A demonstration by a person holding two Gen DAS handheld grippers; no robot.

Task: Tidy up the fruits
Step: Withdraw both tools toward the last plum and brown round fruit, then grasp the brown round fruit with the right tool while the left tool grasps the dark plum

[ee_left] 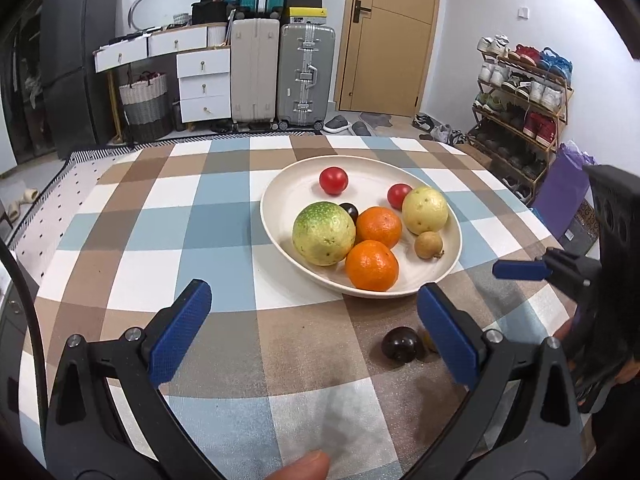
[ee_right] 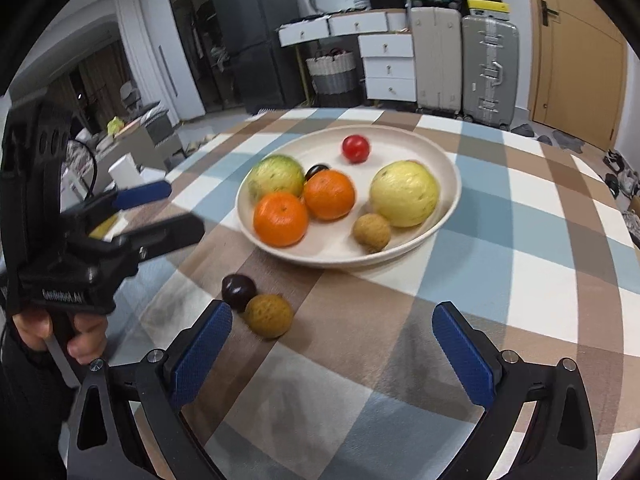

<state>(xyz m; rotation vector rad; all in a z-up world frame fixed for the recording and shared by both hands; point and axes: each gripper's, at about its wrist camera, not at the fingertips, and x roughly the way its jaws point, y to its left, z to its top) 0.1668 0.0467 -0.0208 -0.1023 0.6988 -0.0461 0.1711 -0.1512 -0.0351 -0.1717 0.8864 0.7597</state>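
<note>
A white plate (ee_left: 288,184) (ee_right: 424,140) on the checkered cloth holds two oranges (ee_left: 372,266) (ee_right: 281,219), two green-yellow guavas (ee_left: 323,234) (ee_right: 404,193), red tomatoes (ee_left: 333,180) (ee_right: 355,148), a brown longan (ee_left: 428,245) (ee_right: 371,232) and a dark plum (ee_left: 349,211) (ee_right: 316,170). On the cloth in front of the plate lie a dark plum (ee_left: 401,344) (ee_right: 239,287) and a brown longan (ee_right: 269,315), touching. My left gripper (ee_left: 316,328) is open and empty, the plum near its right finger. My right gripper (ee_right: 332,344) is open and empty, the longan just ahead of its left finger.
The table's far edge (ee_left: 280,136) borders a room with suitcases (ee_left: 306,74), white drawers (ee_left: 204,84) and a shoe rack (ee_left: 520,112). The right gripper shows at the right of the left wrist view (ee_left: 520,270); the left gripper shows at the left of the right wrist view (ee_right: 152,208).
</note>
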